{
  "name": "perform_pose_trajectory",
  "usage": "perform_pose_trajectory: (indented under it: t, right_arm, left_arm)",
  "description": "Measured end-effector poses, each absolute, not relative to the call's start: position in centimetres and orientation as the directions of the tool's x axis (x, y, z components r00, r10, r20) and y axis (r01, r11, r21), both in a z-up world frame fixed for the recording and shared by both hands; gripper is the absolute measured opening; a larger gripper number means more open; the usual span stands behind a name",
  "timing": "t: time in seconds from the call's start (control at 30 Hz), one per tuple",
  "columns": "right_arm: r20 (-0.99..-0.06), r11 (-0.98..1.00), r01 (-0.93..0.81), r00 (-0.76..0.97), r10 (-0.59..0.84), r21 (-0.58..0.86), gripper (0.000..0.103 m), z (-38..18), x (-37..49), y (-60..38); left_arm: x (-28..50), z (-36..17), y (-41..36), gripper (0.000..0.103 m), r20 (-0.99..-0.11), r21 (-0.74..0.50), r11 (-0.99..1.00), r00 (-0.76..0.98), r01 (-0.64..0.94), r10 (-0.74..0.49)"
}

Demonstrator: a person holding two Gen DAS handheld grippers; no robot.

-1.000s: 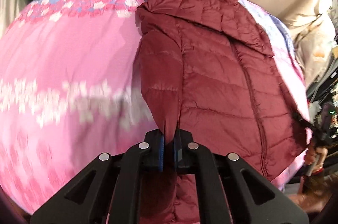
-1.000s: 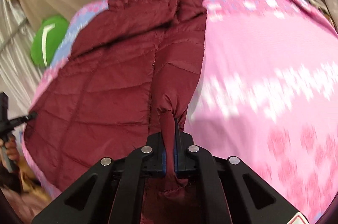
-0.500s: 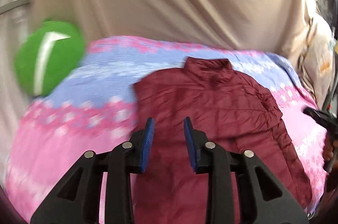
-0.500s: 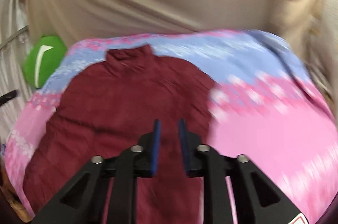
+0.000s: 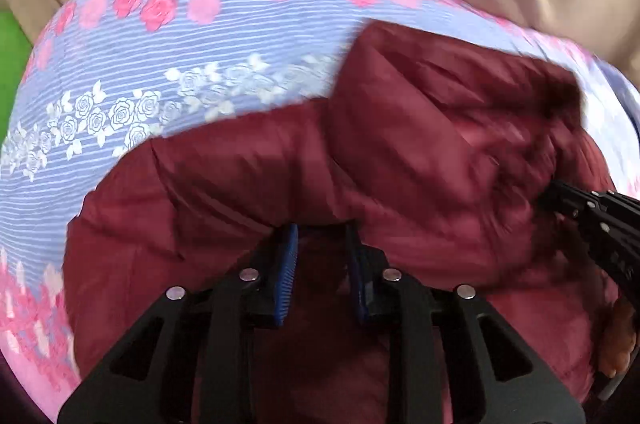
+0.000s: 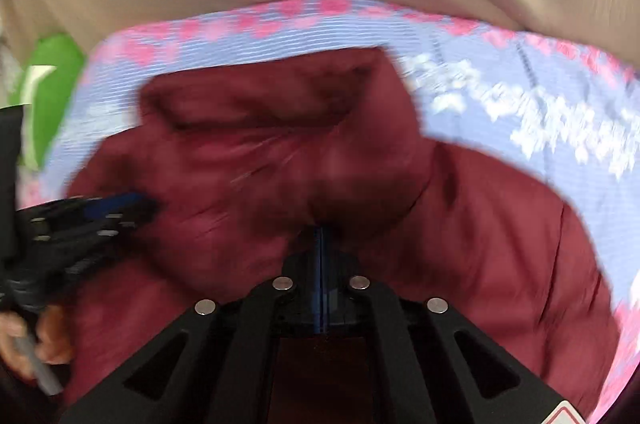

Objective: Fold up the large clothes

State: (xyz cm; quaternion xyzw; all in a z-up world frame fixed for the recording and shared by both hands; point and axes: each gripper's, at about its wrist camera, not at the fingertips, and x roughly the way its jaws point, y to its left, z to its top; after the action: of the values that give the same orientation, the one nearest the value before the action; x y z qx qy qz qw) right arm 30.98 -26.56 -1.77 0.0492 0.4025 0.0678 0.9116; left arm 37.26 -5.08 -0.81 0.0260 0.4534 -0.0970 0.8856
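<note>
The left gripper [image 5: 322, 256] gaped beside the maroon puffer jacket [image 5: 400, 152]; the right gripper [image 6: 323, 244] looked pinched on it; both should grip evenly.

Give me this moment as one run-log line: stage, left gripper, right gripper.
stage: at jacket collar end on bedsheet | left gripper: open, jaws astride fabric | right gripper: shut; grip on fabric unclear
</note>
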Motion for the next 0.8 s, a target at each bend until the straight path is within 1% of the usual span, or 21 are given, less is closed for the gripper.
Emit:
perform_pose_trajectory:
  t: [0.07,0.13,0.17,0.2,0.27,0.3,0.33,0.37,0.43,0.5,0.53,0.57,0.6,0.63,0.67,0.7,0.73,0.77,0.8]
  right_arm:
    - [-0.7,0.966,-0.037,0.682,0.212,0.256,0.0,-1.9,32.4,-28.7]
    - [-0.672,0.949,0.019,0.711,0.209,0.315,0.0,-1.4,32.4,-29.8]
    - [-0.654,0.942,0.02,0.725,0.216,0.334,0.0,-1.0,31.7,-29.8]
    - [-0.628,0.938,-0.014,0.74,0.242,0.346,0.0,-0.5,30.9,-29.4]
    - [-0.611,0.95,-0.073,0.75,0.254,0.305,0.0,-0.2,30.1,-28.2]
    - [-0.642,0.976,-0.06,0.744,0.185,0.211,0.0,-0.8,30.5,-27.5]
    - [-0.668,0.985,-0.041,0.73,0.144,0.168,0.0,-1.4,31.2,-27.3]
    - [-0.676,0.981,-0.033,0.72,0.154,0.189,0.0,-1.8,31.8,-27.9]
    - [-0.639,0.966,0.029,0.755,0.147,0.256,0.0,-0.8,31.2,-29.7]
    - [-0.592,0.945,0.038,0.787,0.172,0.326,0.0,0.8,29.7,-30.2]
    - [-0.588,0.947,0.013,0.787,0.188,0.32,0.005,1.2,29.4,-29.9]
    - [-0.597,0.954,-0.035,0.773,0.215,0.299,0.005,1.5,28.8,-28.9]
    - [-0.615,0.957,-0.088,0.75,0.245,0.275,0.005,1.6,28.3,-27.7]
    - [-0.628,0.958,-0.127,0.732,0.265,0.256,0.005,1.4,27.9,-26.8]
    - [-0.644,0.957,-0.17,0.711,0.284,0.234,0.005,1.1,27.8,-25.5]
    - [-0.671,0.953,-0.222,0.677,0.303,0.206,0.005,0.5,28.0,-23.7]
    - [-0.69,0.95,-0.248,0.656,0.308,0.188,0.005,0.0,28.4,-22.7]
    - [-0.711,0.952,-0.263,0.639,0.293,0.155,0.005,-0.6,29.1,-21.5]
    - [-0.735,0.966,-0.242,0.64,0.225,0.085,0.004,-1.2,30.3,-20.4]
  left_arm:
    - [38.1,-0.9,-4.4,0.016,-0.799,-0.07,0.984,0.581,0.165,-0.154]
    - [38.5,-0.7,-3.9,0.016,-0.78,-0.089,0.986,0.606,0.14,-0.156]
    - [38.5,-0.6,-3.8,0.016,-0.774,-0.091,0.987,0.614,0.132,-0.153]
    - [38.3,-0.7,-3.7,0.016,-0.765,-0.094,0.988,0.626,0.123,-0.151]
    - [38.1,-0.9,-3.7,0.016,-0.748,-0.08,0.99,0.65,0.113,-0.135]
    - [37.9,-0.9,-3.8,0.016,-0.74,-0.063,0.992,0.662,0.107,-0.118]
    - [37.8,-0.9,-4.1,0.017,-0.734,-0.036,0.995,0.673,0.095,-0.091]
    - [37.8,-0.8,-4.5,0.017,-0.728,-0.014,0.996,0.682,0.083,-0.067]
    - [37.9,-0.2,-4.6,0.017,-0.709,0.041,0.999,0.705,0.029,0.009]
    - [38.1,0.7,-4.2,0.017,-0.686,0.068,0.997,0.725,-0.026,0.066]
    - [37.6,1.6,-3.7,0.014,-0.683,0.034,0.999,0.729,-0.025,0.041]
    - [37.1,2.1,-3.5,0.015,-0.689,-0.006,1.0,0.725,0.007,-0.01]
    - [36.2,2.7,-3.6,0.015,-0.704,-0.069,0.994,0.703,0.079,-0.105]
    - [35.5,2.9,-4.0,0.019,-0.714,-0.103,0.986,0.679,0.134,-0.167]
    - [35.0,2.9,-4.8,0.026,-0.73,-0.117,0.976,0.65,0.184,-0.21]
    - [34.7,2.6,-5.9,0.029,-0.753,-0.11,0.967,0.616,0.228,-0.231]
    - [34.8,1.6,-7.7,0.031,-0.796,-0.071,0.959,0.564,0.274,-0.22]
    - [35.2,0.6,-8.8,0.031,-0.824,-0.034,0.956,0.533,0.291,-0.192]
    - [35.8,-0.3,-10.1,0.031,-0.839,0.018,0.958,0.526,0.286,-0.141]
